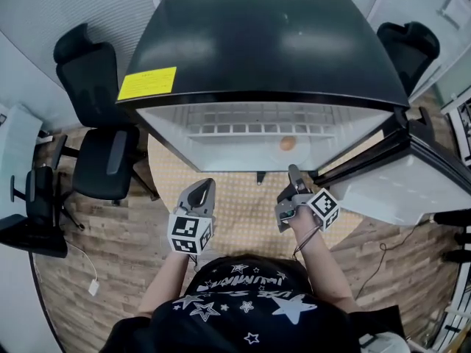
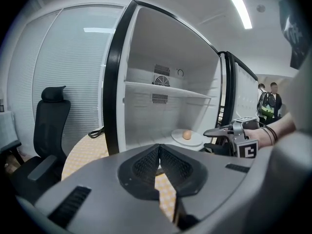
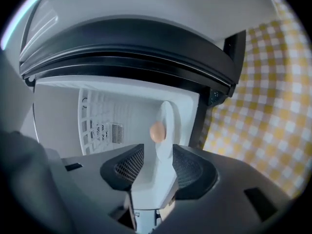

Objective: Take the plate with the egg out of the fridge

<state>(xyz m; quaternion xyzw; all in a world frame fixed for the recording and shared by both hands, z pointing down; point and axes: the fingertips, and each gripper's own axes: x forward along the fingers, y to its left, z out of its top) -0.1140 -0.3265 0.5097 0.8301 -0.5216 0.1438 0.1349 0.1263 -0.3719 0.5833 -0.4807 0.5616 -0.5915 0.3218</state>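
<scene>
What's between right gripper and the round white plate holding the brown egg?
Only bare white fridge floor; the left gripper view shows the open right gripper close to the round white plate.

Black chair (image 1: 103,160) left, 2nd chair (image 1: 408,46) right; round table (image 1: 243,204) (yellow-checked cloth); plank floor (image 1: 110,271).

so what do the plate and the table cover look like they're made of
The plate is plain white and smooth with a faint sheen, so probably glazed ceramic, though hard plastic would look the same from here. The table cover is a yellow and white check with a matt surface, likely cloth, but a coated vinyl sheet can't be ruled out.
</scene>
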